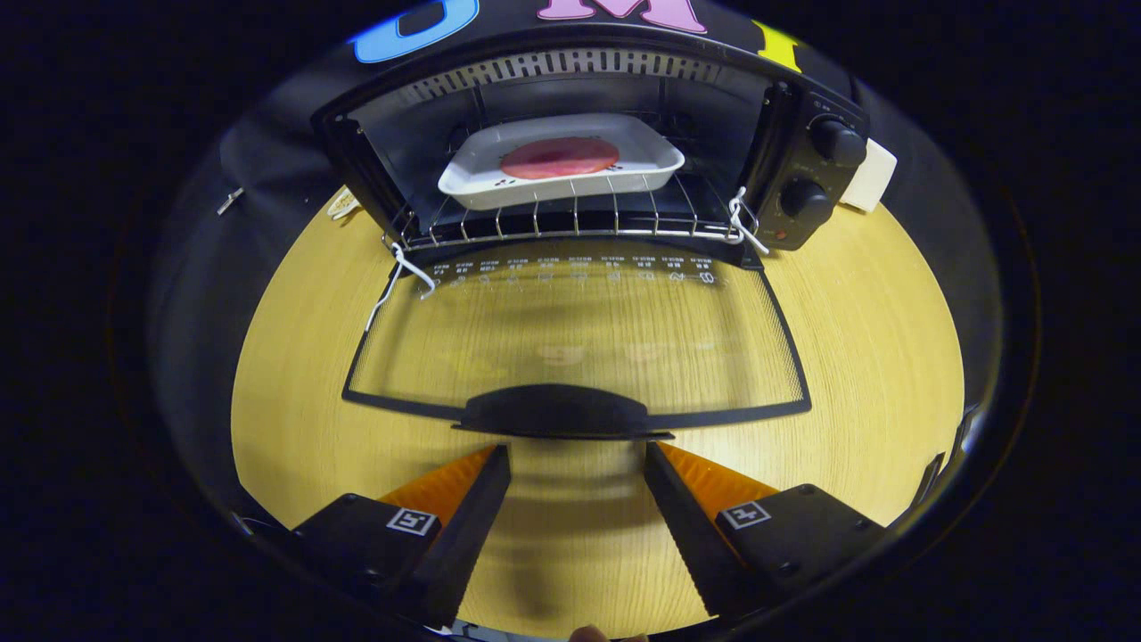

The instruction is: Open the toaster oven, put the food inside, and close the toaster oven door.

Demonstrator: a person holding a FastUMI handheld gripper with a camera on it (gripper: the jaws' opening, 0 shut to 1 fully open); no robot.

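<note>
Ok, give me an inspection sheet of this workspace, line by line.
Surface: round wooden table, bare ahead of the fingers.
Job's things: oven open, its glass door folded down flat over the table, handle nearest the gripper. White dish holding pink food sits on the wire rack inside.
Clutter: white block beside the oven's knobs; small pale item at the oven's other side, cannot tell what.
Gripper: gripper open, holding nothing, fingertips just short of the handle.
Cables: white ties at both rack corners; no cables seen.
Surroundings: black cloth wall behind the oven.
</note>
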